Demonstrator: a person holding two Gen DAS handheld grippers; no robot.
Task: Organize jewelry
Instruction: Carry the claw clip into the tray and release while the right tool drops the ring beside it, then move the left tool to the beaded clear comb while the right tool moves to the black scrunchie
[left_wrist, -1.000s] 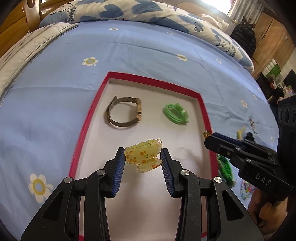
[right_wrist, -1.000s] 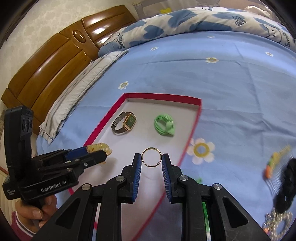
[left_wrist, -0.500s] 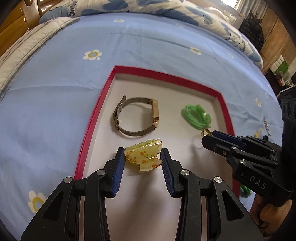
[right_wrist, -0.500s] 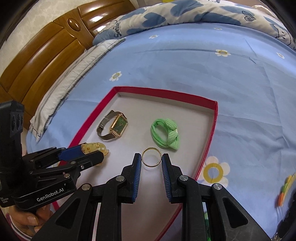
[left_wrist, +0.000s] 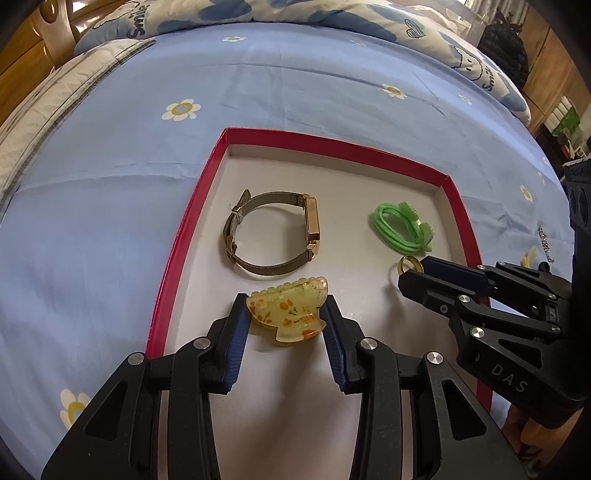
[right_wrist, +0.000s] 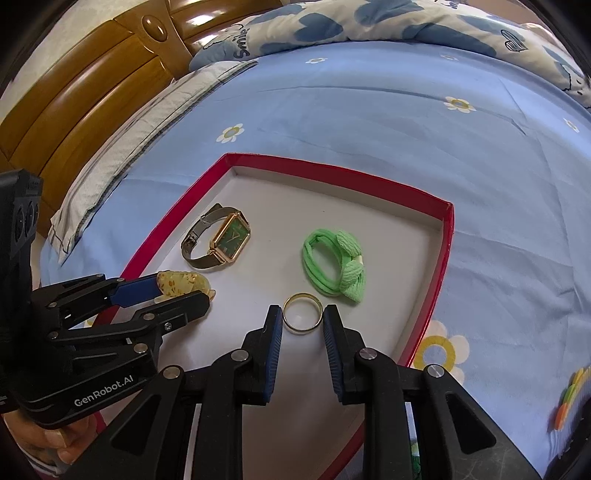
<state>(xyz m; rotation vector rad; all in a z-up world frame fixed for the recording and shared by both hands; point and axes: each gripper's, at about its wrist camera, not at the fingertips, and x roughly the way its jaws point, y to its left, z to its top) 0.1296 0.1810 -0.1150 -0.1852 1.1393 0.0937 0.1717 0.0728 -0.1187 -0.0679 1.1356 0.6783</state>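
Note:
A red-rimmed tray (left_wrist: 192, 218) (right_wrist: 439, 258) lies on the blue bed sheet. In it are a gold watch with a mesh band (left_wrist: 273, 236) (right_wrist: 218, 243) and a green hair tie (left_wrist: 402, 229) (right_wrist: 334, 264). My left gripper (left_wrist: 286, 321) (right_wrist: 184, 291) is shut on a yellow flowered hair claw (left_wrist: 290, 310) (right_wrist: 181, 282), low over the tray's near left part. My right gripper (right_wrist: 302, 319) (left_wrist: 410, 273) is shut on a gold ring (right_wrist: 302, 314) (left_wrist: 408, 264), low over the tray just in front of the hair tie.
A wooden headboard (right_wrist: 85, 96) and pillows (right_wrist: 332, 29) lie beyond the tray. Coloured hair accessories (right_wrist: 570, 397) lie on the sheet right of the tray. A dark bag (left_wrist: 502, 40) stands at the far right.
Both grippers have moved forward and down over the tray, each still holding its item. The watch and hair tie now look closer.

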